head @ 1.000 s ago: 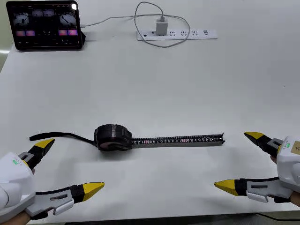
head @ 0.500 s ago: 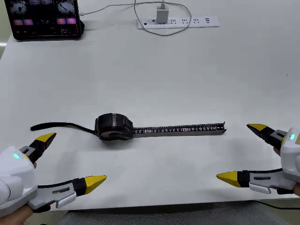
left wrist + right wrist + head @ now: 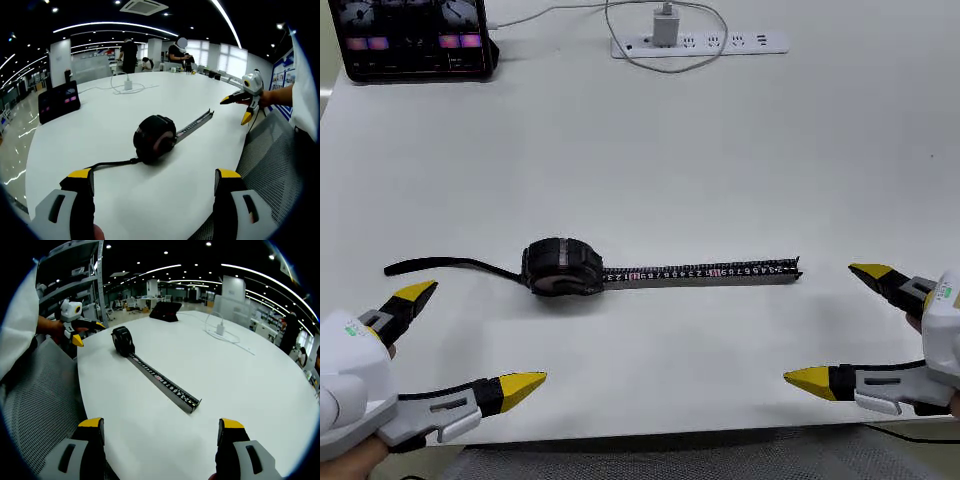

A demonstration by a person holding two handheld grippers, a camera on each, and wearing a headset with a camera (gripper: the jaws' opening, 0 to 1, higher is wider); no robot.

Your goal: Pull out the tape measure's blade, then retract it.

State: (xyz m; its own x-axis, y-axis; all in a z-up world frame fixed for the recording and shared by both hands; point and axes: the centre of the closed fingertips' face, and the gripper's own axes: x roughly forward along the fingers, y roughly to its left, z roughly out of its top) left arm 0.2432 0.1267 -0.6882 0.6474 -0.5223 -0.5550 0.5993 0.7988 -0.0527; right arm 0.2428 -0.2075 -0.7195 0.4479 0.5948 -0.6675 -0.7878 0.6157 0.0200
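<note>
Left gripper [image 3: 475, 337] and right gripper [image 3: 832, 324] are hovering with jaws spread apart, flanking the round black tape measure [image 3: 560, 268] lying between them on the white worktop [image 3: 650, 160], numbered blade [image 3: 705, 272] extended.

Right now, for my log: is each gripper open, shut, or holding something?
Left gripper: open, holding nothing, apart from the tape measure.
Right gripper: open, holding nothing, apart from the blade.

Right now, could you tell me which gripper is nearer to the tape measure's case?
Left. The left gripper sits near the case on its strap side; the right gripper is past the blade's tip.
</note>
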